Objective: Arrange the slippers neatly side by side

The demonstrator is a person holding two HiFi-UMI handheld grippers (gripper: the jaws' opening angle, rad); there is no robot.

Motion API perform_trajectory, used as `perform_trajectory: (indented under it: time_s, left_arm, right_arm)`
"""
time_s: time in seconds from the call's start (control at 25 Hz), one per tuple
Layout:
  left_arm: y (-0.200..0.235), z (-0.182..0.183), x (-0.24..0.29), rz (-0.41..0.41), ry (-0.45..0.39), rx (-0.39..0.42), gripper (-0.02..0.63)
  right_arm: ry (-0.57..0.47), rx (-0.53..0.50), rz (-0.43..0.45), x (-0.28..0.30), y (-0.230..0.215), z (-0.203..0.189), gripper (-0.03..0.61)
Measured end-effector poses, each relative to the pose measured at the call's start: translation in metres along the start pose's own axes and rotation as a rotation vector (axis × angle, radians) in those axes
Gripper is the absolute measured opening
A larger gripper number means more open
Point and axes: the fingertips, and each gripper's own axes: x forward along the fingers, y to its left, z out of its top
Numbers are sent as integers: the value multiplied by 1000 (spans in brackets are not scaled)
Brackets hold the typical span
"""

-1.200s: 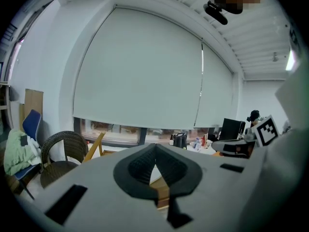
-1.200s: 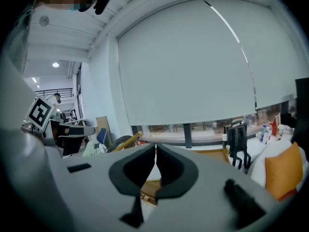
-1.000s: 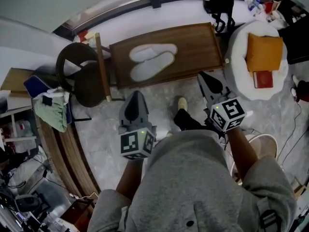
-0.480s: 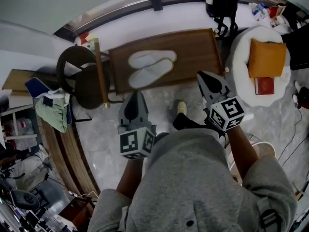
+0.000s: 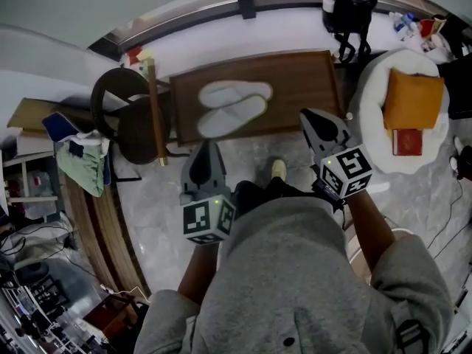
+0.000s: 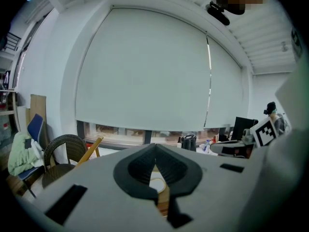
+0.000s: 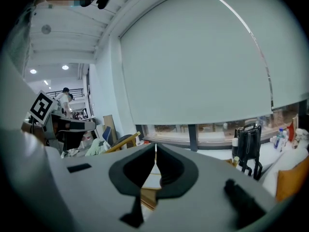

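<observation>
Both claws are clenched, and neither has anything in it. The left claw [image 5: 206, 144] has its jaws pressed tip to tip, and so does the right claw [image 5: 311, 116]. The person holds both out in front, above the pale marbled floor [image 5: 155, 205], on the near side of the surface [image 5: 302, 80].

On that brown wooden surface, toward its left half, lie the white slippers [image 5: 232, 114]. They sit side by side, touching along their length, well apart from both claws.

To the left of the surface is a dark wicker chair [image 5: 140, 135], with a wooden pole [image 5: 155, 109] between the two. Further left, a green cloth [image 5: 85, 169] is draped over a seat. To the right is a round white cushion seat [image 5: 372, 124] with an orange pillow [image 5: 413, 98] and a red book [image 5: 407, 141] on it. A black bag [image 5: 350, 9] stands past the far right corner, by the window ledge. A pale roller blind [image 6: 145, 66] covers the window wall ahead.
</observation>
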Motion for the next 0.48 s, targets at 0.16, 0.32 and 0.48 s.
perform_trajectory:
  time_s: [0.16,0.32,0.48]
  left_arm:
    - [6,-1,-5,30,-1,-7,15]
    - [11,-4,-10,57,1,-15,15]
    - [19,-3,-11,69,2,-13,15]
  right_arm:
    - [-3,-35,39,8,8,3,28]
    - [8,-76,85,16,18,4,28]
    - [15,-82,109,28,23,6,29]
